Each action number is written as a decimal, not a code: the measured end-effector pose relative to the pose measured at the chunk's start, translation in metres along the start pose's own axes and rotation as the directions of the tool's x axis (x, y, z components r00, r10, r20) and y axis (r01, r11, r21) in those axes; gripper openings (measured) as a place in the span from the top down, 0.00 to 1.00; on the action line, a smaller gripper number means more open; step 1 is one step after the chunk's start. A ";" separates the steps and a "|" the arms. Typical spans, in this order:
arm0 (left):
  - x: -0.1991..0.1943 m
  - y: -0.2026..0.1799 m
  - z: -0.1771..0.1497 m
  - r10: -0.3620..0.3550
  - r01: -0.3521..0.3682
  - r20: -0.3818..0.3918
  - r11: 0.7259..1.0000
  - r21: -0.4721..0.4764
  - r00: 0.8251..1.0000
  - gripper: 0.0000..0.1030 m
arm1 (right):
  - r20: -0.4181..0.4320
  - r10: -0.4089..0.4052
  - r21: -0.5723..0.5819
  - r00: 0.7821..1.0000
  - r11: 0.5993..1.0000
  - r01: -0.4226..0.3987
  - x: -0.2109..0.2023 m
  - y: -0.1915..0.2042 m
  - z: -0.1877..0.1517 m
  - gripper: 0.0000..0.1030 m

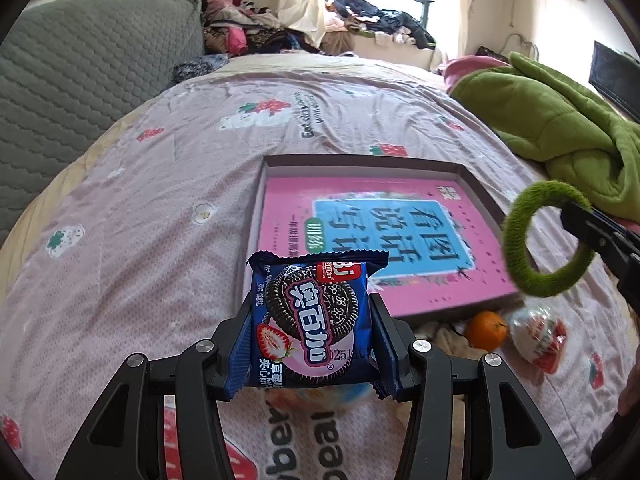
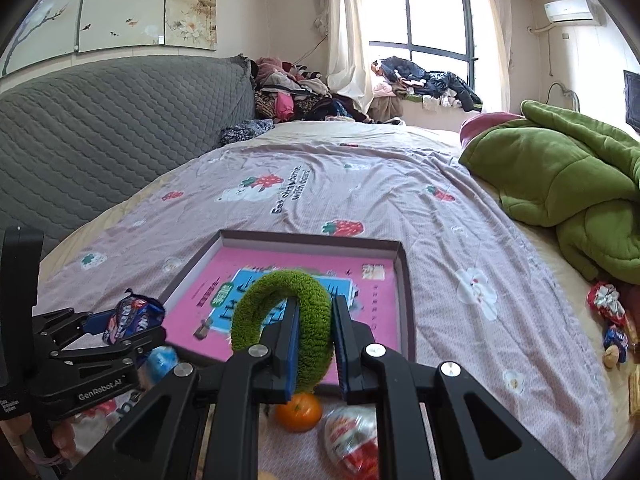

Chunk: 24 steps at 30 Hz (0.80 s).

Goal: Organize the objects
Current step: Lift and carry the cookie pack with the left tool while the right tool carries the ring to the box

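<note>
The left gripper (image 1: pixel 310 344) clamps the cookie packet (image 1: pixel 312 320) and the right gripper (image 2: pixel 314 344) pinches the green ring (image 2: pixel 288 312), both held above the tray (image 2: pixel 404 280) (probably to drop them inside).

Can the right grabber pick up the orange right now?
Probably not yet. The right gripper is already shut on the fuzzy green ring, so it has no free grip. The orange lies uncovered on the bedspread just below it, beside the wrapped egg, so only the ring stands in the way.
</note>
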<state>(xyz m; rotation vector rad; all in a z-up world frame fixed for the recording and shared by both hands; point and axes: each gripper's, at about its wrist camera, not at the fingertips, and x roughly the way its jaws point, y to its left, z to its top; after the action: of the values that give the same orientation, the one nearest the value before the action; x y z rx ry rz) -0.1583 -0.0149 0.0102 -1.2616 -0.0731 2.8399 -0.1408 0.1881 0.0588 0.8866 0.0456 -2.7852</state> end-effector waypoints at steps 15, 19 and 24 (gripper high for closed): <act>0.047 0.011 0.035 0.031 -0.032 -0.027 0.999 -0.036 0.999 0.48 | -0.043 -0.008 0.042 0.999 0.999 0.010 0.038 -0.026 0.001 0.85; 0.060 0.007 0.039 0.023 -0.026 -0.059 0.999 -0.035 0.998 0.48 | -0.068 -0.002 0.067 0.998 0.998 0.006 0.050 -0.033 -0.002 0.85; 0.072 0.003 0.039 0.022 -0.024 -0.091 0.999 -0.025 0.996 0.48 | -0.116 0.011 0.084 0.993 0.996 -0.001 0.066 -0.038 -0.008 0.85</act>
<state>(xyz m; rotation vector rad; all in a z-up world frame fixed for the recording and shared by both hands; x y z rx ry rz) -0.2355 -0.0157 -0.0178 -1.4042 -0.0936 2.8045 -0.1968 0.2125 0.0129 1.0668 -0.0551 -2.7449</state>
